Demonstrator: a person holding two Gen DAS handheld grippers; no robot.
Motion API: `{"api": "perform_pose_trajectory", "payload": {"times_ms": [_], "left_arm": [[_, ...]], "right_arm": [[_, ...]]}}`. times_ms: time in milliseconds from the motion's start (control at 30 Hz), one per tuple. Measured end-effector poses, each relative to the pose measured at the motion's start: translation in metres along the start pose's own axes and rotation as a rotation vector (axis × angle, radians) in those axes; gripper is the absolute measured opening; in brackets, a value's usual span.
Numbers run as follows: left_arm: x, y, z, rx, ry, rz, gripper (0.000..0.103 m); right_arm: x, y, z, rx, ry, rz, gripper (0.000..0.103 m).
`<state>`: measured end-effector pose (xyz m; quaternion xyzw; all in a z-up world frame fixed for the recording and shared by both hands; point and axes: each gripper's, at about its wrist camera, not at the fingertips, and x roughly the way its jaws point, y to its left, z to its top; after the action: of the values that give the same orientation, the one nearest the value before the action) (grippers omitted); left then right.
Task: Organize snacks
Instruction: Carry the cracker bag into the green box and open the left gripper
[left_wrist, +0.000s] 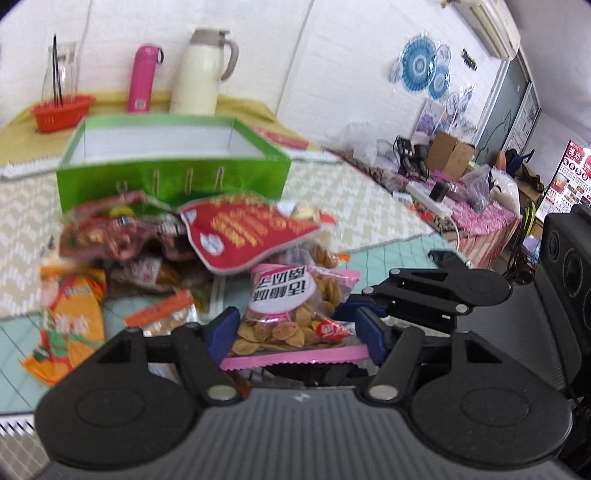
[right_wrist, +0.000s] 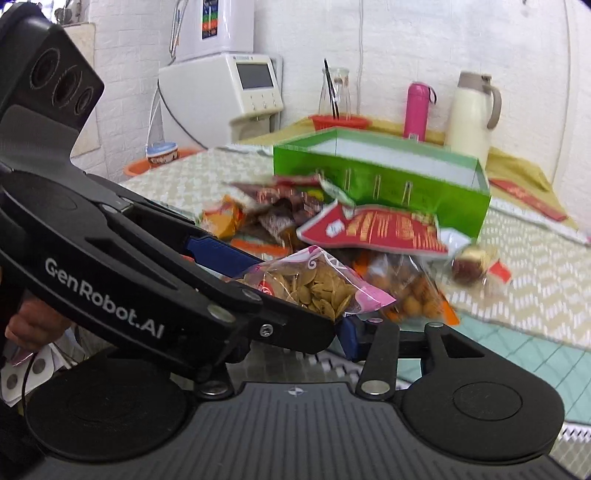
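Left gripper (left_wrist: 295, 334) clamps pink-edged seed packet (left_wrist: 295, 314), long axis running away toward green box (left_wrist: 173, 173); fingers closed on its near end.
Packet short of the box, above snack pile (left_wrist: 147, 251); label print upside-down, not legible; right view alone shows "GenRobot.AI" on left gripper (right_wrist: 280, 291); right gripper (right_wrist: 349, 338) fingers hidden, opening unclear.
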<state>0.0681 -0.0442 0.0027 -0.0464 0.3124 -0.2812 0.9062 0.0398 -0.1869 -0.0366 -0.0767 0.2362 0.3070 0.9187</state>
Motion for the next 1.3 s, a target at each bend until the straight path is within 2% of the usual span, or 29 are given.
{"api": "perform_pose_trajectory", "payload": {"times_ms": [233,333,433,667,900,1100,1167,1200,1233,1300], "left_arm": [[-0.027,0.003,0.045,0.045,-0.177,0.047,0.068],[-0.028,0.013,0.070,0.050,-0.242,0.075,0.068],[-0.017,0.028,0.095,0.055,-0.273,0.102,0.068],[0.031,0.075,0.130,0.009,-0.218,0.121,0.068],[0.072,0.111,0.140,-0.044,-0.136,0.129,0.068],[0.091,0.129,0.145,-0.071,-0.111,0.142,0.068],[0.091,0.131,0.144,-0.072,-0.133,0.151,0.081],[0.089,0.131,0.144,-0.071,-0.155,0.162,0.093],[0.086,0.130,0.143,-0.074,-0.176,0.182,0.099],[0.081,0.130,0.144,-0.083,-0.196,0.202,0.099]], "right_arm": [[-0.001,-0.007,0.051,-0.092,-0.124,-0.020,0.079],[0.010,-0.018,0.078,-0.101,-0.174,-0.026,0.079],[0.027,-0.029,0.102,-0.097,-0.198,-0.034,0.079],[0.086,-0.056,0.125,-0.045,-0.159,-0.037,0.079],[0.128,-0.077,0.126,0.021,-0.083,-0.007,0.079],[0.149,-0.085,0.124,0.041,-0.047,0.005,0.080],[0.154,-0.085,0.123,0.016,-0.035,-0.006,0.082],[0.155,-0.083,0.122,-0.005,-0.031,-0.016,0.090],[0.157,-0.083,0.121,-0.027,-0.032,-0.029,0.103],[0.154,-0.082,0.120,-0.051,-0.058,-0.074,0.103]]}}
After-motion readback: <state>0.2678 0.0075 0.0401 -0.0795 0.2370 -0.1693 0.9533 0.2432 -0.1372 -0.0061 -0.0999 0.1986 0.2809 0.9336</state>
